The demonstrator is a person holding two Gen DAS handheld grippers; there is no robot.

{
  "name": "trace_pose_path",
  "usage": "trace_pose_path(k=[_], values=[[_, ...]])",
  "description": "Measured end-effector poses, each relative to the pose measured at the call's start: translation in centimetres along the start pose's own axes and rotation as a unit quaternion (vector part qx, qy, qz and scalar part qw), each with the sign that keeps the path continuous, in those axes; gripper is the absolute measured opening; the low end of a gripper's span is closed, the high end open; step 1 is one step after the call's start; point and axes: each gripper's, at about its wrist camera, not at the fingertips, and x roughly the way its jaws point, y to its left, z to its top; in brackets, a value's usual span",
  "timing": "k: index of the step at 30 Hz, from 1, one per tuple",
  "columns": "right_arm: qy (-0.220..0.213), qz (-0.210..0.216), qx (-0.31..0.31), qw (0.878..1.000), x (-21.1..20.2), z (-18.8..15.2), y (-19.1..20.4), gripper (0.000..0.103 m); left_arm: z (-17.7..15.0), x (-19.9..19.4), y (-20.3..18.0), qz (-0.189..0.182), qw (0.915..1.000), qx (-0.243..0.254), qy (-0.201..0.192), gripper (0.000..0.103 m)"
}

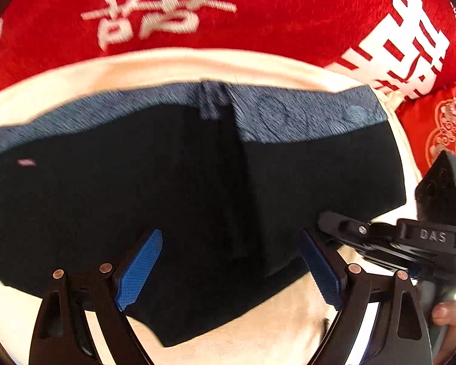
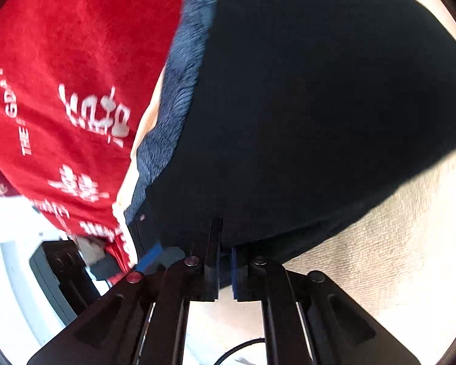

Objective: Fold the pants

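Black knit pants [image 1: 173, 188] with a heathered blue waistband lie flat on your cream towel [image 1: 155, 67].
Your left gripper [image 1: 228, 270] hangs spread above them; your right gripper [image 2: 225, 261], nearly closed, seems to pinch their edge.

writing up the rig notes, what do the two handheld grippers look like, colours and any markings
Both are black plastic. The left gripper has triangular cut-out arms with copper-coloured rivets and blue ridged pads on its jaws. The right gripper has the same black arms, darker metal rivets and blue pads; from the left wrist view its body carries white "DAS" lettering and a small green light. A dark cable runs below it.
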Motion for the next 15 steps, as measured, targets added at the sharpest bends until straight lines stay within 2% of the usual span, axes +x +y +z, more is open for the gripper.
trace_pose_path(k=[3,6,8,12,15], values=[[0.029,-0.030,-0.049,0.998,-2.4,-0.6,1.2,0.019,0.8,-1.8,0.1,0.016,0.9997,-0.002,-0.019,0.092],[-0.031,-0.059,-0.125,0.990,-7.3,0.0,3.5,0.019,2.5,-3.5,-0.7,0.014,0.9990,0.008,-0.041,0.092],[-0.070,-0.082,-0.141,0.984,-9.6,2.0,3.9,0.019,3.6,-4.0,-1.9,0.008,0.9983,0.023,-0.053,0.092],[-0.086,-0.130,-0.138,0.978,-9.3,7.0,3.9,0.019,5.4,-2.3,-4.8,0.001,0.9979,0.038,-0.053,0.093],[-0.057,-0.164,-0.132,0.976,-7.5,8.2,2.4,0.018,5.1,0.9,-5.9,0.019,0.9984,0.042,-0.031,0.093]])
